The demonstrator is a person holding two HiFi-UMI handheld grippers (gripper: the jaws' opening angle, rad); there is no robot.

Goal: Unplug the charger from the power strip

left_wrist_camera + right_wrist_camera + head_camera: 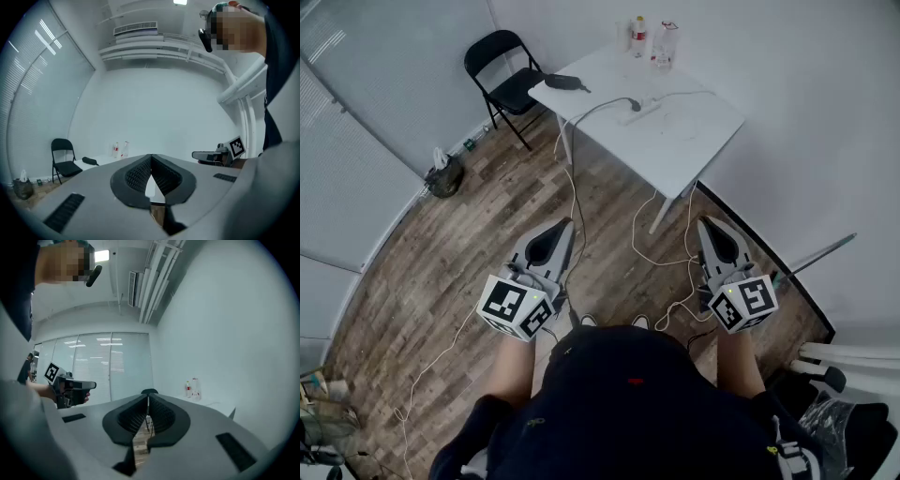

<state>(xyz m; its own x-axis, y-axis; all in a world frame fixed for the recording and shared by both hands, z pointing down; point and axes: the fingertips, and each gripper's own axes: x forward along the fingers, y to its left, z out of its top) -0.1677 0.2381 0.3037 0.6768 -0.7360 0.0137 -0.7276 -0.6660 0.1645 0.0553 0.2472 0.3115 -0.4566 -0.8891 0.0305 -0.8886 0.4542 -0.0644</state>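
Note:
A white power strip (640, 111) lies on the white table (694, 131) at the far side of the room, with a dark charger plug (632, 102) in its left end and a grey cable running off the table's edge. Both grippers are held level near my body, far from the table. My left gripper (566, 226) has its jaws shut with nothing between them (150, 156). My right gripper (706, 223) is likewise shut and empty (148, 396). In both gripper views the strip is hidden.
A black pouch (562, 82) and two bottles (652, 39) sit on the table. A black folding chair (506, 80) stands to its left. Cords (661, 253) trail over the wood floor. A small bin (443, 177) is by the glass wall, with clutter (844, 375) at the right.

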